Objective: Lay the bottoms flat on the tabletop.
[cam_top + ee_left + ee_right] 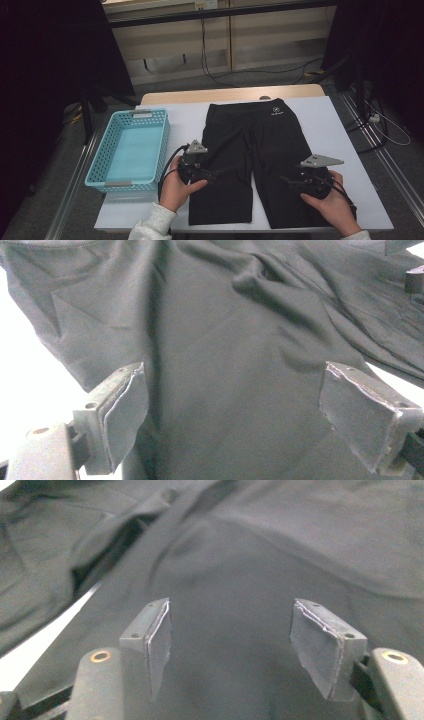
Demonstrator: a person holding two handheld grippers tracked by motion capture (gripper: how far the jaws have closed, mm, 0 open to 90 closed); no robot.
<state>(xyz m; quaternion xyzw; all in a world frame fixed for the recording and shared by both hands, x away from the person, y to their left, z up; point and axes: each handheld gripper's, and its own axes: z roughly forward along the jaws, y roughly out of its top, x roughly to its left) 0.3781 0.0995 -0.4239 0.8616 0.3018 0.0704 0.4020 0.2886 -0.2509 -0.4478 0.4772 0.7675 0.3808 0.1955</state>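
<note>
White tabletop (330, 125): black shorts (250, 150) flat, legs apart, waistband far.

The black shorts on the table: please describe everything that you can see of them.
The black shorts are of smooth, soft-looking cloth. They lie flat on the white table, waistband at the far side with a small white logo, the two legs toward the person. Some folds run near the crotch. The left gripper hangs over the left leg and the right gripper over the right leg, both with jaws open, no cloth pinched.
</note>
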